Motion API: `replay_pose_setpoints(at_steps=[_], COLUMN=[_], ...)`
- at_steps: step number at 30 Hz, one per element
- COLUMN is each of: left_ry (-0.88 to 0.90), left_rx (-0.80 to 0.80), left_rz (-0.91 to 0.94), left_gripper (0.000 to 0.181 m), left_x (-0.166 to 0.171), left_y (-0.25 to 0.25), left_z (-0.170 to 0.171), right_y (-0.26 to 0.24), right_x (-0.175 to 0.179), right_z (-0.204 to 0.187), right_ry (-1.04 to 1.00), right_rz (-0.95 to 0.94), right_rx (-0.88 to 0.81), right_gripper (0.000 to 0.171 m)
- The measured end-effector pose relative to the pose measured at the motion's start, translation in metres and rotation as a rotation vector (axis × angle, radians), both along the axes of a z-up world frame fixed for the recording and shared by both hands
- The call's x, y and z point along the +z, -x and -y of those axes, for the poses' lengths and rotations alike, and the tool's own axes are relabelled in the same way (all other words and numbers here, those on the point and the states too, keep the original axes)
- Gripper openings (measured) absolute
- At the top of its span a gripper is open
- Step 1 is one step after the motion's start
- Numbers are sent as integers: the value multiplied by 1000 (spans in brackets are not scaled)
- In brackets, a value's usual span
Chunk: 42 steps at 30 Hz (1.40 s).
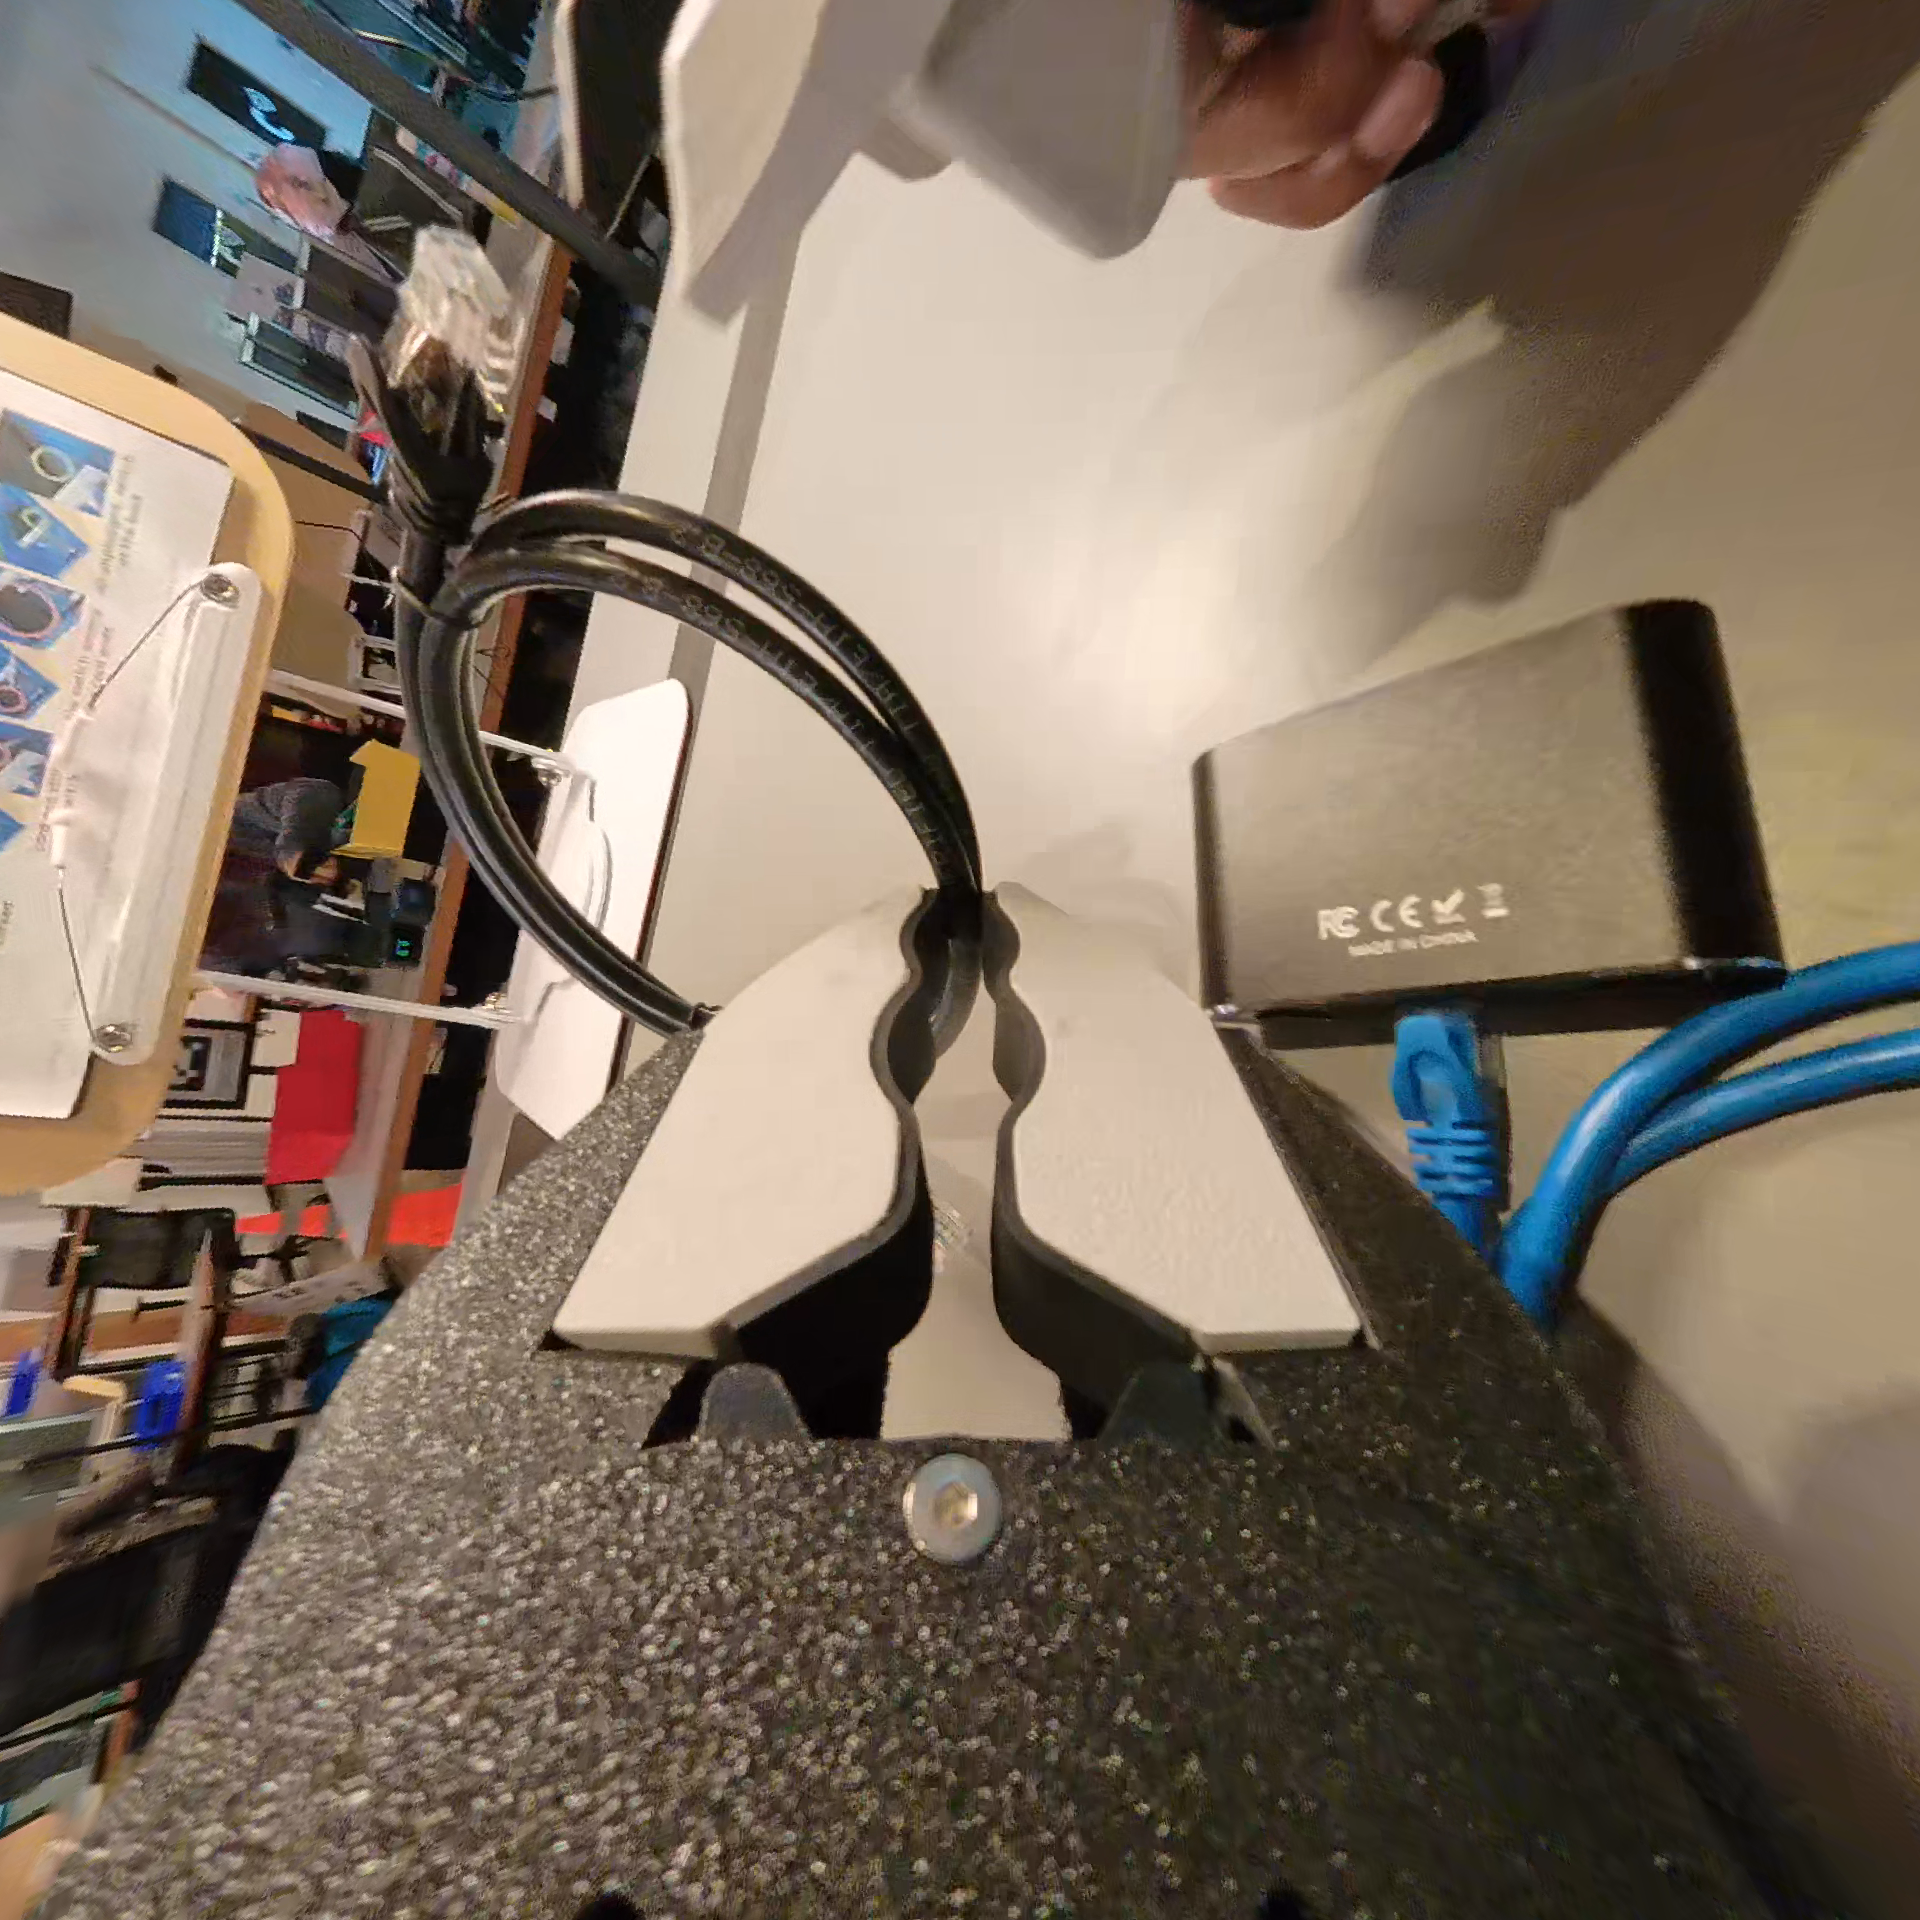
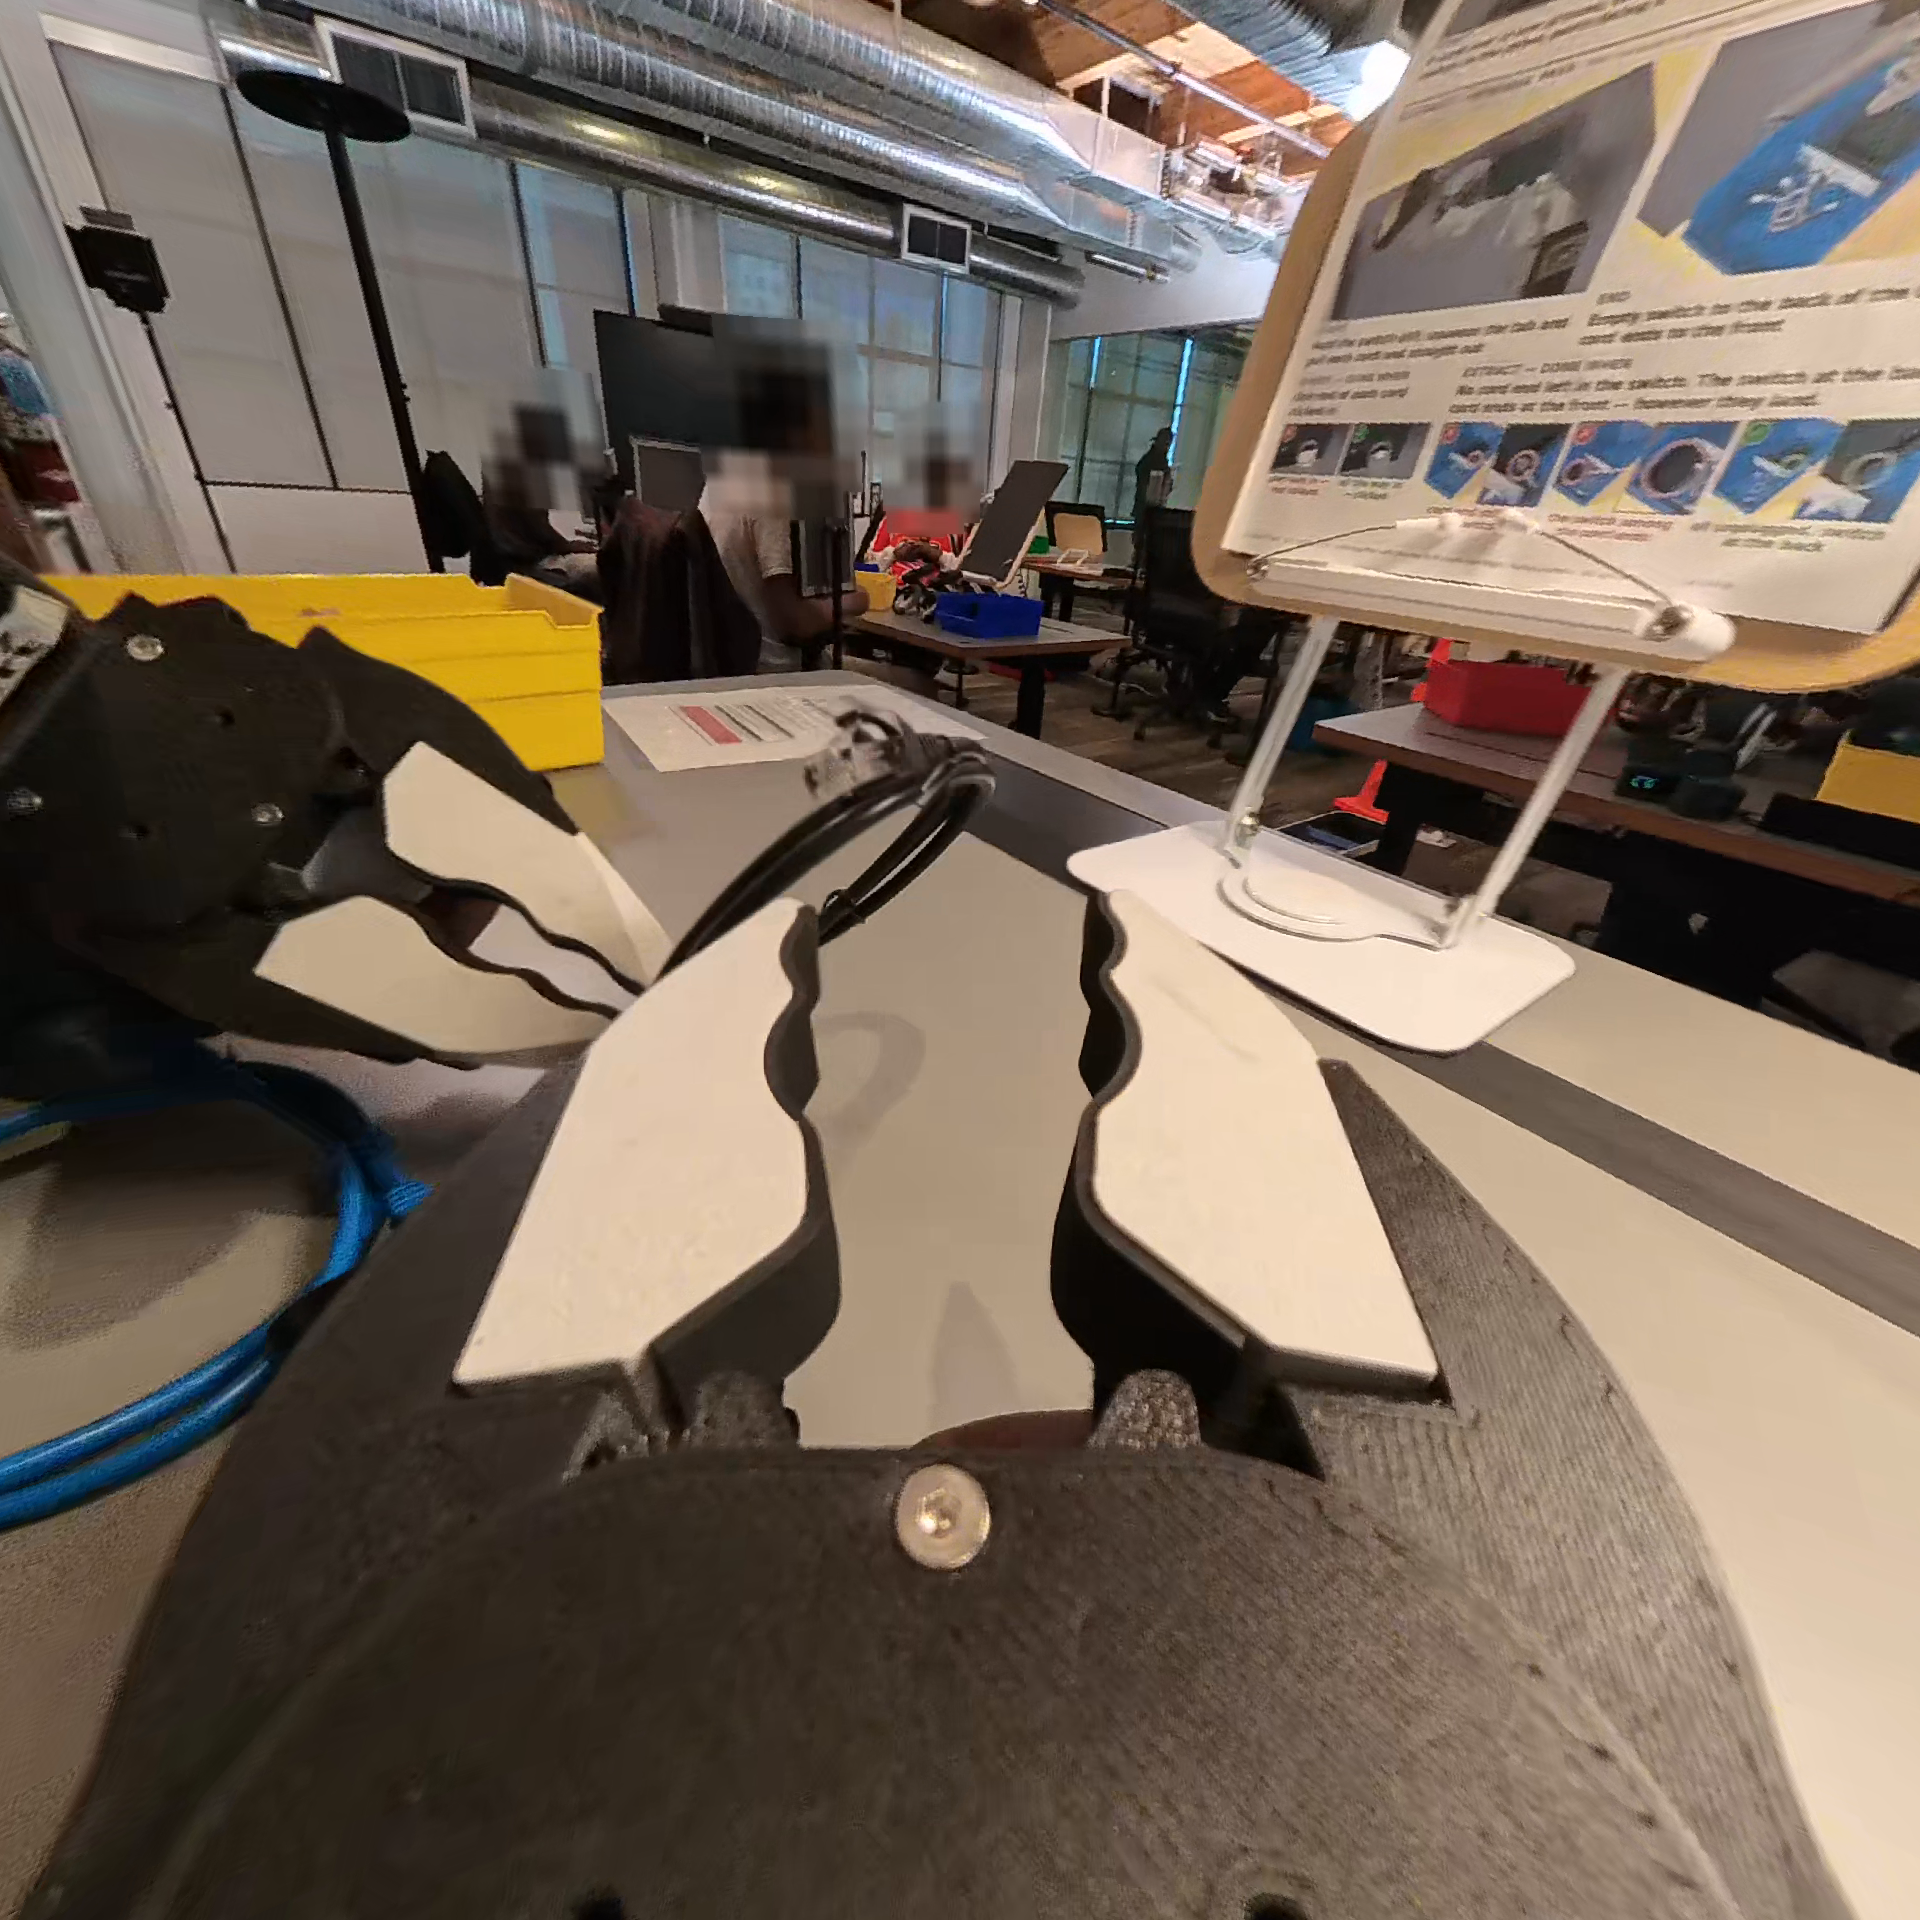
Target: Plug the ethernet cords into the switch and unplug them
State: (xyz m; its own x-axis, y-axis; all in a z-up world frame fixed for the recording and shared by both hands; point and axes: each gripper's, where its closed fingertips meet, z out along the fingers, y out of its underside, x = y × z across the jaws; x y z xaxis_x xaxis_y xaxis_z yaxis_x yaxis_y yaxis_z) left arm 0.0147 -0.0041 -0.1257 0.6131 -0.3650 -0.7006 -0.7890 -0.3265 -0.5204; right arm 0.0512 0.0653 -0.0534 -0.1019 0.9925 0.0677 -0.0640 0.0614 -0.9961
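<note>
In the left wrist view, a wooden stand with a printed instruction sheet (image 1: 104, 644) is seen at the left edge. Next to it, in the upper left, the clear plug (image 1: 452, 301) of the black ethernet cord (image 1: 665, 582) is found raised in the air, and the looped cord is led down to the centre. There the left gripper (image 1: 961, 914) is closed on this cord, its jaws nearly meeting at the tips. At the right of the frame the black switch (image 1: 1475, 810) is placed on the grey table (image 1: 1039, 520), and a blue ethernet cord (image 1: 1444, 1101) is plugged into its lower edge. In the right wrist view, the left gripper is shown at the left, above the blue cord. In the centre the right gripper (image 2: 945, 914) is held open, with nothing between its jaws. The black loop is seen just beyond its left fingertip.
</note>
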Motion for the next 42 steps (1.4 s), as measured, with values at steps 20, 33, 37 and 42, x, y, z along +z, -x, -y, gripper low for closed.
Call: replay_pose_setpoints(at_steps=[20, 33, 37, 42], left_ry=[29, 11, -33, -72], left_rx=[-91, -474, -490, -354], left_rz=[-153, 724, 855, 1105], left_gripper=[8, 69, 67, 51], left_x=[-1, 90, 104, 102], left_y=[-13, -24, -7, 5], left_z=[27, 79, 86, 58], right_y=[21, -1, -2, -2], right_x=[-4, 40, 38, 32], right_z=[25, 46, 67, 105], right_ry=[-244, 44, -5, 12], right_rz=[46, -124, -106, -83], right_rx=[-120, 158, 241, 413], right_gripper=[14, 13, 13, 13])
